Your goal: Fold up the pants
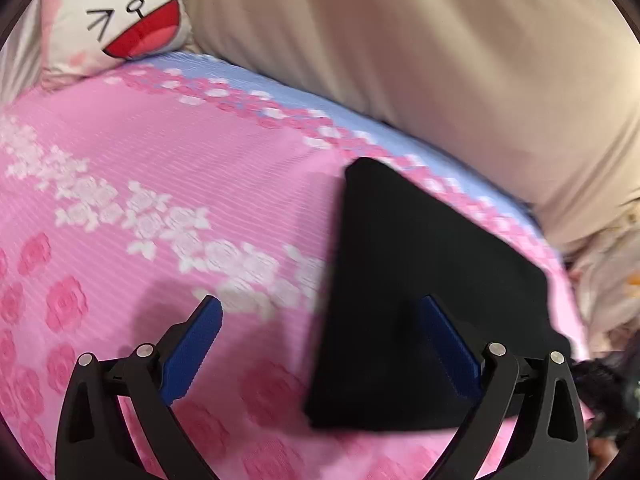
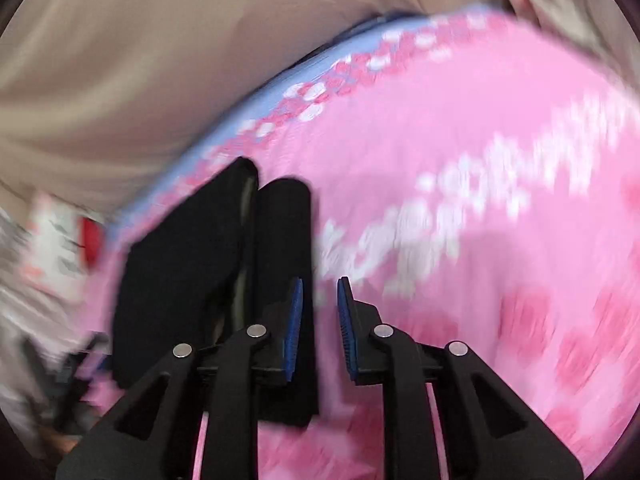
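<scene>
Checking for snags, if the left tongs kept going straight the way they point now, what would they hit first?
Probably the pink floral bedspread; the left tongs are open and angled down at it. The folded black pants lie slightly right.

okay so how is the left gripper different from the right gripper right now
The left gripper stands wide open, its right finger over the black pants; the right gripper shows only a narrow gap, the pants just left of it. Left view is fairly sharp, right view blurred. Both hold nothing.
</scene>
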`<state>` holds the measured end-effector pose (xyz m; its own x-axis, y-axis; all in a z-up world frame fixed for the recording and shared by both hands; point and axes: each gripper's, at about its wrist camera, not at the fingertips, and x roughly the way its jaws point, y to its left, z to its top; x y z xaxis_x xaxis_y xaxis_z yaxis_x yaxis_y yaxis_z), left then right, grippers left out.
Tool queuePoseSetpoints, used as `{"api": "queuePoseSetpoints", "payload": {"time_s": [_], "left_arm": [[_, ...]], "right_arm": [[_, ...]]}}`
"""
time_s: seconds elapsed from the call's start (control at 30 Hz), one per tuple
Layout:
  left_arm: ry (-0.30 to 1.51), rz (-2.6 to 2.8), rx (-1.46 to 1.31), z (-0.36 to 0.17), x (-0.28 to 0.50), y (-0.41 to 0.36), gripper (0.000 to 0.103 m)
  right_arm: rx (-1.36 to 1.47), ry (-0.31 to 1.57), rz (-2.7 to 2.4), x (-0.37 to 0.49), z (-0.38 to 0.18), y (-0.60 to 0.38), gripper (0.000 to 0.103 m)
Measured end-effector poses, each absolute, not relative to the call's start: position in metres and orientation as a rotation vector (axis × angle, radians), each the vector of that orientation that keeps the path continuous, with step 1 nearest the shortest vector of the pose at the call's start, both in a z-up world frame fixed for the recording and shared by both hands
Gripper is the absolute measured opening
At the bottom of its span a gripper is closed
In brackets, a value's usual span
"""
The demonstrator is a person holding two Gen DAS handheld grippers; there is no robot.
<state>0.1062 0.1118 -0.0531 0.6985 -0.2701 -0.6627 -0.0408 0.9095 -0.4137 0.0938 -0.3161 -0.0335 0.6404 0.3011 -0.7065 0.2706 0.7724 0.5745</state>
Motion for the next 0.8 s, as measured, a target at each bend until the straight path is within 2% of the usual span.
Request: {"api": "queuePoseSetpoints", "payload": {"time_s": [0.07, 0.1, 0.13, 0.27, 0.37, 0.43, 0.47, 0.5, 0.57, 0.67, 0.8], "left_arm": [[0.833, -0.204, -0.455, -0.053, 0.102, 0.109, 0.097], [0.859, -0.220, -0.462, -0.053, 0.103, 0.106, 0.098], [0.884, -0.222, -0.463, -0.056, 0.105, 0.103, 0.098], [0.983, -0.212, -0.451, -0.071, 0.117, 0.093, 0.098], [0.977, -0.204, -0.375, -0.069, 0.124, 0.077, 0.097], [0.982, -0.216, -0.310, -0.070, 0.130, 0.064, 0.095], [0.985, -0.224, -0.295, -0.070, 0.131, 0.061, 0.077], [0.993, -0.244, -0.303, -0.068, 0.131, 0.059, 0.068], [0.992, -0.235, -0.320, -0.059, 0.126, 0.061, 0.038], [0.985, -0.257, -0.325, -0.044, 0.112, 0.069, 0.025], [1.007, -0.304, -0.326, -0.033, 0.085, 0.072, 0.025]], "right_arm": [[0.703, 0.902, 0.052, 0.085, -0.032, -0.308, 0.047], [0.689, 0.903, 0.069, 0.081, -0.030, -0.303, 0.071], [0.673, 0.903, 0.084, 0.080, -0.028, -0.296, 0.076], [0.639, 0.957, 0.154, 0.080, -0.040, -0.271, 0.076], [0.581, 0.925, 0.146, 0.086, -0.043, -0.261, 0.076], [0.618, 0.923, 0.158, 0.088, -0.046, -0.261, 0.049], [0.647, 0.914, 0.165, 0.090, -0.048, -0.263, 0.041], [0.669, 0.903, 0.180, 0.090, -0.046, -0.265, 0.032], [0.677, 0.880, 0.193, 0.085, -0.039, -0.265, 0.027], [0.680, 0.865, 0.221, 0.070, -0.027, -0.266, 0.026], [0.702, 0.872, 0.233, 0.038, -0.021, -0.271, 0.026]]}}
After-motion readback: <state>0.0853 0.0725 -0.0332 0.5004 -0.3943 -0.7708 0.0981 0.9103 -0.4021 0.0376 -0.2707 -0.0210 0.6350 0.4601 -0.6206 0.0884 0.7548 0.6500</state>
